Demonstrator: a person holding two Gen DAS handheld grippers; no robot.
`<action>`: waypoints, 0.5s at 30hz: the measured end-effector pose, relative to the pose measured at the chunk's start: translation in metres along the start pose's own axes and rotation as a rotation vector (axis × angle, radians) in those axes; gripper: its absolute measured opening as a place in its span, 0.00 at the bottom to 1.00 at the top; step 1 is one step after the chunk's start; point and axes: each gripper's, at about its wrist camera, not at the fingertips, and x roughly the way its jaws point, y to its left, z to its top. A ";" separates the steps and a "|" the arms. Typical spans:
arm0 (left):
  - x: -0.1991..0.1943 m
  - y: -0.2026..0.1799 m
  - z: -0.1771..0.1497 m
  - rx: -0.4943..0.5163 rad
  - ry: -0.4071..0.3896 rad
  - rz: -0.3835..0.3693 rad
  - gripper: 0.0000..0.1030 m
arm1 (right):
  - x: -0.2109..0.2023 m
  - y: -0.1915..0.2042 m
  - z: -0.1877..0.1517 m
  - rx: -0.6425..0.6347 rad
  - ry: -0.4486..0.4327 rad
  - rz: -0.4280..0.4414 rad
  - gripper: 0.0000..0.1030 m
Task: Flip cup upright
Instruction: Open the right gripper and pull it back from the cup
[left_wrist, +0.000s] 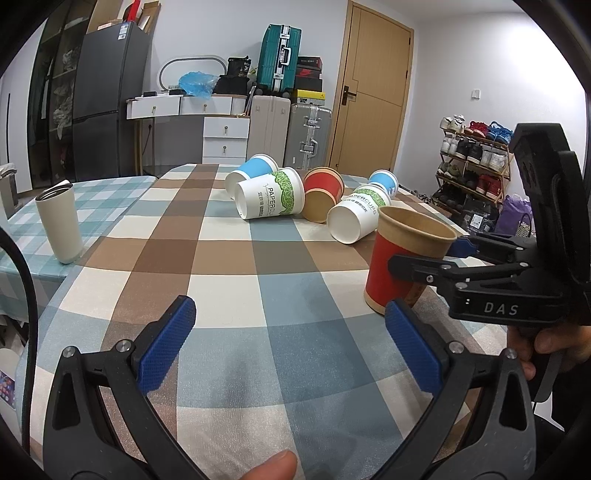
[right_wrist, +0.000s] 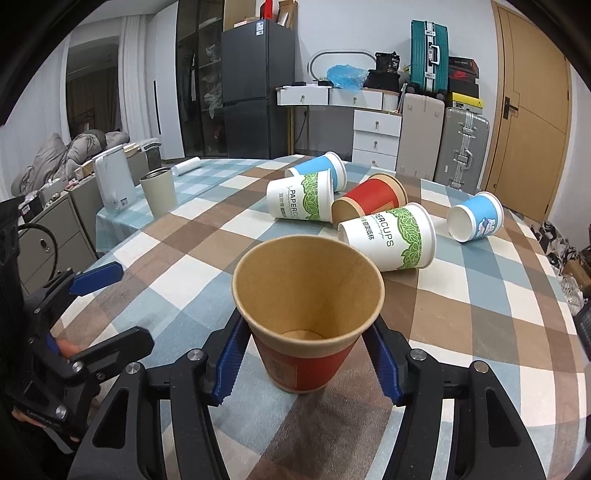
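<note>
A red paper cup stands upright on the checked tablecloth, between the blue pads of my right gripper. The pads look close to its sides with small gaps, so the gripper looks open around it. The cup also shows in the left wrist view, with the right gripper reaching in from the right. My left gripper is open and empty over the table's near part. Several cups lie on their sides beyond: a white-green one, a red one, another white-green one, two blue ones.
A beige metal tumbler stands upright at the left on a lighter checked cloth. A white kettle stands behind it. The table's edge falls off at the right, with a shoe rack beyond. Suitcases and drawers stand at the back.
</note>
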 end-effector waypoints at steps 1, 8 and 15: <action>0.000 0.000 0.000 0.000 0.000 0.000 0.99 | 0.001 0.001 0.001 -0.005 0.002 -0.005 0.61; 0.000 -0.001 -0.001 0.000 -0.002 0.002 0.99 | 0.000 0.001 0.001 0.001 0.000 0.013 0.65; -0.001 -0.001 0.000 0.007 0.000 0.013 0.99 | -0.025 -0.007 -0.004 0.021 -0.079 0.040 0.90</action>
